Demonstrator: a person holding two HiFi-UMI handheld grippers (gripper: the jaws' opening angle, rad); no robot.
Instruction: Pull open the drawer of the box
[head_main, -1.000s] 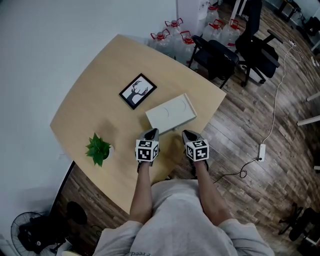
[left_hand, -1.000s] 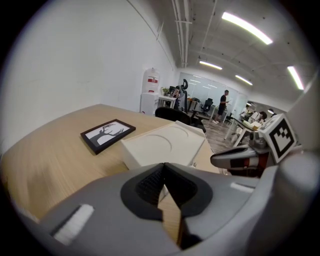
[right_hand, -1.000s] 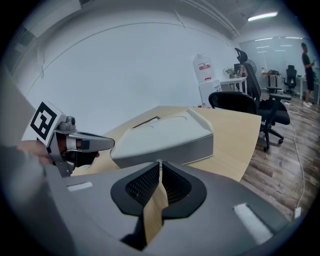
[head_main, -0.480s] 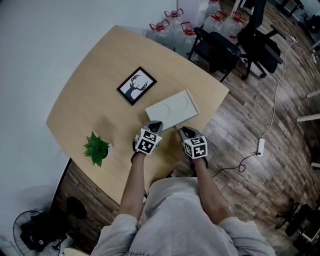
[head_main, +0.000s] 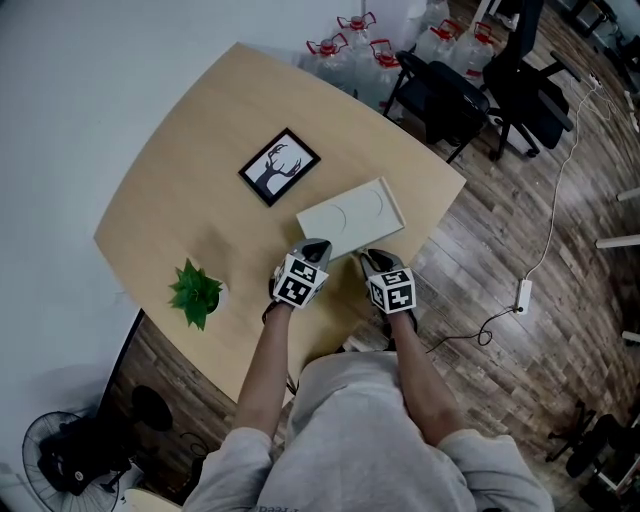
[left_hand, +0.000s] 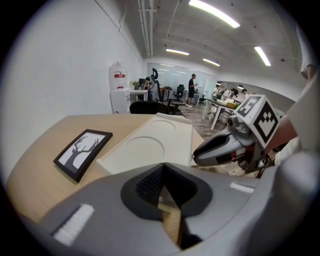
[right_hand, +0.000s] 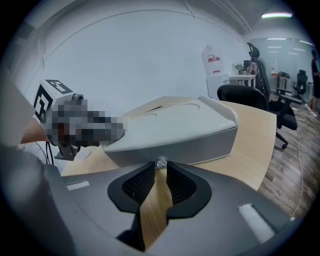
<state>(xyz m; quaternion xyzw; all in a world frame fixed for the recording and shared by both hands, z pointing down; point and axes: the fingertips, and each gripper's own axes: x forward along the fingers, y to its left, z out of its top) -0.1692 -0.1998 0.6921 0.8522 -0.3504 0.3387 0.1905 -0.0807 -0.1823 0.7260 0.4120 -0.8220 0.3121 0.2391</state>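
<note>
A flat white box (head_main: 350, 218) lies on the wooden table (head_main: 200, 170), near its right edge. Its drawer front (right_hand: 175, 150) faces me and carries a small clear knob (right_hand: 161, 162). My right gripper (right_hand: 160, 169) is open by a narrow gap, with the knob just at its fingertips. In the head view the right gripper (head_main: 363, 259) sits at the box's near side. My left gripper (head_main: 312, 248) rests at the box's near left corner; its jaws (left_hand: 163, 167) are shut on nothing. The box top (left_hand: 150, 145) shows two shallow round recesses.
A black-framed deer picture (head_main: 280, 165) lies beyond the box, and a small potted plant (head_main: 195, 292) stands at the table's left. Office chairs (head_main: 450, 95) and water bottles (head_main: 345, 45) stand past the far edge. A power strip (head_main: 522, 297) lies on the floor.
Both grippers have moved forward to the box's near side. The right gripper's tips have reached the drawer knob, and the left one has tilted towards the box corner.
</note>
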